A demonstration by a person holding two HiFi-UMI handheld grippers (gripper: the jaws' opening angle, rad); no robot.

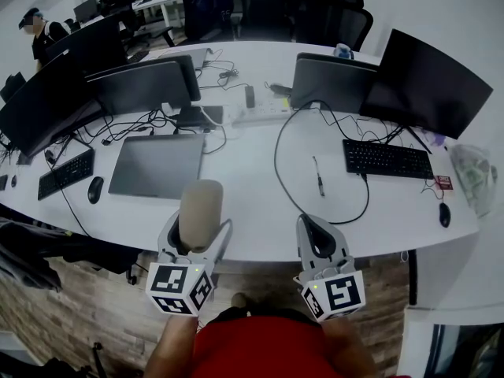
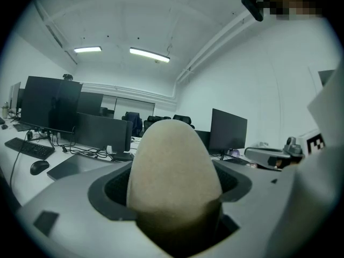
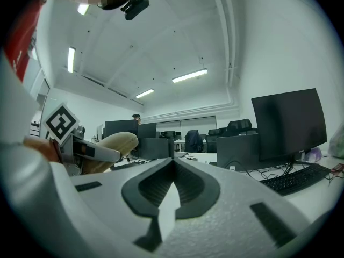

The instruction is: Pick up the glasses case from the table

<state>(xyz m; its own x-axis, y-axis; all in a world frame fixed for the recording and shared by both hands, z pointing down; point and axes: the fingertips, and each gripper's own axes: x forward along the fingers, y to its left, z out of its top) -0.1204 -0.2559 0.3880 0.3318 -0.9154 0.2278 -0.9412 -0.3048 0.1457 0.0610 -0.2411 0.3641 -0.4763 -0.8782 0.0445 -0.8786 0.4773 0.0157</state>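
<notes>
A beige, rounded glasses case stands upright in my left gripper, which is shut on it and held above the near edge of the white table. In the left gripper view the glasses case fills the middle between the grey jaws. My right gripper is beside it to the right, shut with nothing between its jaws. From the right gripper view the glasses case and the left gripper show at the left.
On the table are a closed grey laptop, a keyboard and mouse at the left, a keyboard and mouse at the right, a pen, looping cables and several monitors. A person stands far left.
</notes>
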